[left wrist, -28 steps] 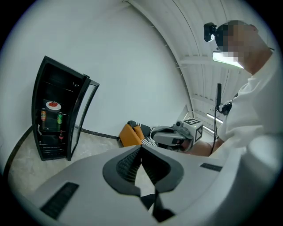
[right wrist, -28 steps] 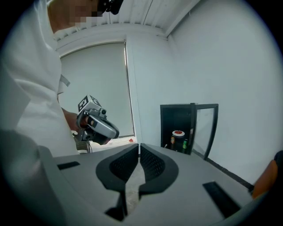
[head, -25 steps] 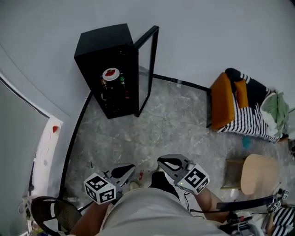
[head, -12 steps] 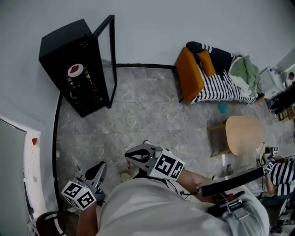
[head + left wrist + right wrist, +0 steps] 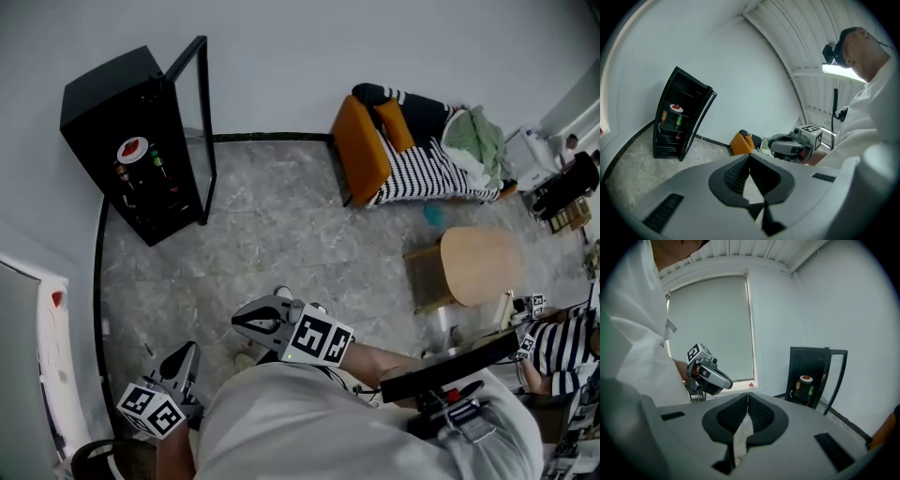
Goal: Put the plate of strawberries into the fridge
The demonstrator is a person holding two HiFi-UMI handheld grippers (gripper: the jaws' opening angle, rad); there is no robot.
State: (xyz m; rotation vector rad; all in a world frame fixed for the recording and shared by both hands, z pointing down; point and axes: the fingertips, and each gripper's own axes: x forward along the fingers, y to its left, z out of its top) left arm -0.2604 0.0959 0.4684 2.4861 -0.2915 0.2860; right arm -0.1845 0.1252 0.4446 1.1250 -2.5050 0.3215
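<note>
The black fridge (image 5: 117, 131) stands by the far wall with its glass door (image 5: 195, 122) swung open. The white plate of strawberries (image 5: 132, 149) rests on its upper shelf, above several bottles. Both grippers are held close to my body, far from the fridge, and both are empty. My left gripper (image 5: 190, 350) is shut at the lower left. My right gripper (image 5: 237, 322) is shut in front of my waist. The left gripper view shows the fridge (image 5: 677, 117), the plate (image 5: 676, 108) and the right gripper (image 5: 787, 144). The right gripper view shows the fridge (image 5: 813, 376) and the plate (image 5: 805, 378).
An orange chair with striped cloth (image 5: 375, 141) and a green garment (image 5: 473, 141) stands at the back right. A round wooden stool (image 5: 473, 267) is at the right. A white window sill (image 5: 52, 356) runs along the left. A striped sleeve (image 5: 553, 352) shows at the right edge.
The view has swung right, so the fridge now sits further left. My right gripper has moved left across my body and its jaws have come together. My left gripper has dropped lower left.
</note>
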